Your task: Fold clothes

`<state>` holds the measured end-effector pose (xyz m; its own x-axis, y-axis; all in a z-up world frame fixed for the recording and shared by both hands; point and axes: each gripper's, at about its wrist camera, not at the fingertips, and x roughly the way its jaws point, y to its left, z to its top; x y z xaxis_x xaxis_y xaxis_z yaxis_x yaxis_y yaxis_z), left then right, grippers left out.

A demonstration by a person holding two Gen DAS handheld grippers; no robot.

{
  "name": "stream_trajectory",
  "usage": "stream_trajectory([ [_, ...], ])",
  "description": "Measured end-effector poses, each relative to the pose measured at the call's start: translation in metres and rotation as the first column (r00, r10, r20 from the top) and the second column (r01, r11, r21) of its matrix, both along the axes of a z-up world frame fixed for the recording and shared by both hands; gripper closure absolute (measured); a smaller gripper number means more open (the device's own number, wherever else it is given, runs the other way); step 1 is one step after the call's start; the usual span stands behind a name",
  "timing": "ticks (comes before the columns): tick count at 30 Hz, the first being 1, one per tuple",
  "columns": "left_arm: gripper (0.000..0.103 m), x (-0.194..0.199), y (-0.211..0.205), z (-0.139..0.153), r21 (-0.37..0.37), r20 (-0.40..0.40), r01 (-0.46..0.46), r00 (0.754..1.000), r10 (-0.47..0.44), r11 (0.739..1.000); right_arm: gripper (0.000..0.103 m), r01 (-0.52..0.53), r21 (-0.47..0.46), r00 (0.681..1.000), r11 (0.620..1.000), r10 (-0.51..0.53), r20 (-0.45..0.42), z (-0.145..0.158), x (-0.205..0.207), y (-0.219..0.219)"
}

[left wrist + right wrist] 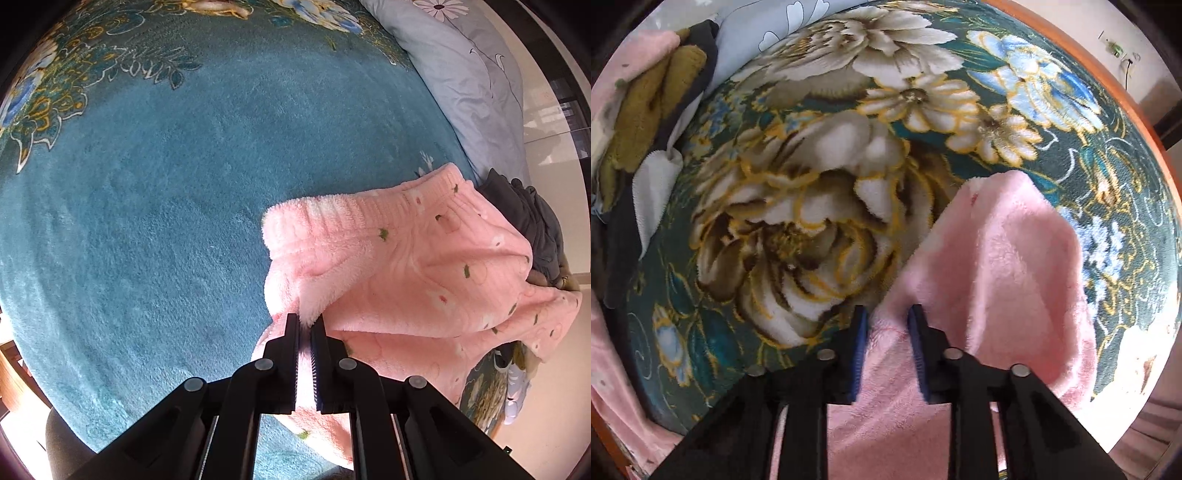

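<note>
A teal plush blanket (147,221) with large cream, gold and blue flowers covers the bed in front of you. A pale blue floral quilt (461,85) lies bunched along its far right edge. The pink fleece garment (424,266), dotted with small green and red marks, lies on the blanket at the right of the left wrist view, its ribbed waistband toward the far side. Beyond it sits a dark grey garment (532,218), and in the right wrist view an ochre fleece piece (646,110) lies at the far left.

Your left hand-held gripper (304,321) is clenched on a fold of the pink fleece at the garment's near left corner; the fabric fills the narrow slit between its black fingers. Your right hand-held gripper (888,314) points down at the blanket with blue-padded fingers (860,332) pinching pink fleece, which bulges between them and drapes up to the right.
</note>
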<state>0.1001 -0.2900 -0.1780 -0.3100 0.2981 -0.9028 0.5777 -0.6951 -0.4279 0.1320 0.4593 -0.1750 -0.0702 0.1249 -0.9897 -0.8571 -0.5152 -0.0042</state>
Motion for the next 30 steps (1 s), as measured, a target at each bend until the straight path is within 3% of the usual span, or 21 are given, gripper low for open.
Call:
stream_trajectory([
  [1,0.095,0.001,-0.001,0.0,0.004,-0.001,-0.001,1.0,0.001,1.0,0.097,0.016,-0.007,1.0,1.0,-0.016,0.0,-0.001,0.005,0.002],
  [4,0.094,0.003,-0.003,0.002,0.014,0.002,-0.003,1.0,0.003,1.0,0.099,0.039,-0.039,0.999,0.998,-0.04,-0.019,0.002,0.011,0.006],
  [8,0.094,0.0,-0.004,0.008,0.009,0.002,0.008,1.0,-0.008,1.0,0.099,0.004,-0.044,0.983,0.999,-0.012,-0.185,0.047,0.01,0.006],
  [11,0.094,-0.002,-0.004,0.016,0.004,-0.005,0.016,1.0,-0.016,1.0,0.099,-0.056,-0.023,0.926,0.998,0.043,-0.375,0.107,0.017,0.002],
  [14,0.093,-0.005,-0.005,0.021,-0.007,-0.011,0.025,1.0,-0.025,1.0,0.099,-0.067,0.002,0.827,0.998,0.057,-0.56,0.169,0.047,0.0],
  [17,0.093,-0.005,-0.006,0.022,-0.029,-0.006,0.033,0.999,-0.033,0.999,0.099,-0.054,0.062,0.762,0.997,0.082,-0.643,0.202,0.096,0.002],
  [20,0.093,-0.005,-0.005,0.015,-0.027,0.004,0.039,0.999,-0.039,0.999,0.099,0.001,0.047,0.782,0.999,0.029,-0.623,0.182,0.134,0.016],
  [24,0.093,-0.006,-0.003,0.001,-0.013,0.027,0.037,0.999,-0.037,0.999,0.099,0.13,-0.081,0.875,0.988,-0.153,-0.46,0.08,0.196,0.028],
  [26,0.091,-0.002,-0.006,-0.001,0.008,0.018,0.029,0.999,-0.029,1.0,0.099,0.23,-0.182,0.877,0.956,-0.285,-0.387,0.033,0.235,0.029],
  [28,0.076,0.002,-0.01,-0.002,0.033,0.001,0.017,1.0,-0.017,0.999,0.1,0.302,-0.252,0.856,0.92,-0.378,-0.352,0.005,0.269,0.029],
  [30,0.059,0.009,-0.017,-0.003,0.06,-0.031,-0.012,0.999,0.013,0.998,0.1,0.324,-0.247,0.856,0.913,-0.394,-0.334,-0.002,0.28,0.026],
])
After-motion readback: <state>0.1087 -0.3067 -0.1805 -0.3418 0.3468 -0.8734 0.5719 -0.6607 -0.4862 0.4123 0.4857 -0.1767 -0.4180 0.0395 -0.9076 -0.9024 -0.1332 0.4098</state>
